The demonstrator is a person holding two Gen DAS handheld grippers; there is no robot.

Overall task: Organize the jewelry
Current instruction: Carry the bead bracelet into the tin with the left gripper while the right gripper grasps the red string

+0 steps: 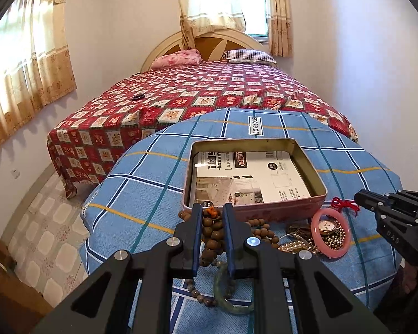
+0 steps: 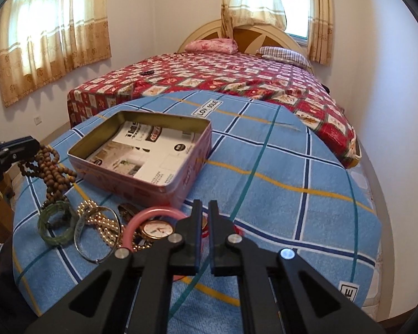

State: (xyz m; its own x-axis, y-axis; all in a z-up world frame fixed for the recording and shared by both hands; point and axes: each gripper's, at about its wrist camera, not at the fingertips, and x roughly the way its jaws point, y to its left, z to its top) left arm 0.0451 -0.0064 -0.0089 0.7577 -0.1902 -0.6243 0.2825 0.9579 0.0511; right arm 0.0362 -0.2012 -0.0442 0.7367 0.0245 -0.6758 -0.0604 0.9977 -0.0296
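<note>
Open pink tin (image 2: 142,167) sits mid-table on the blue checked cloth (image 2: 292,167), lid off, only a printed card (image 2: 158,156) lying flat inside: evidently the destination, kept just behind the jewelry so each piece has a short carry. The jewelry lies in a loose pile along the tin's near side. Left gripper (image 1: 212,208) has its jaws narrowed onto the brown wooden bead strand (image 1: 211,231), pads pressing the beads, part of the strand lifted clear of the cloth in the right view; probably first to go in. Right gripper (image 2: 205,204) is closed down at the red cord (image 1: 344,205) by the pink bangle (image 2: 150,213); the cord appears pinched, though the pads hide the contact. Count: one tin, one bead strand, one green bangle (image 2: 57,224), one silver bangle (image 2: 96,235), one pink bangle, one wristwatch (image 2: 156,229), one pearl string (image 2: 103,222), one red cord. A dark piece (image 2: 126,210) beside the tin is unclear.
</note>
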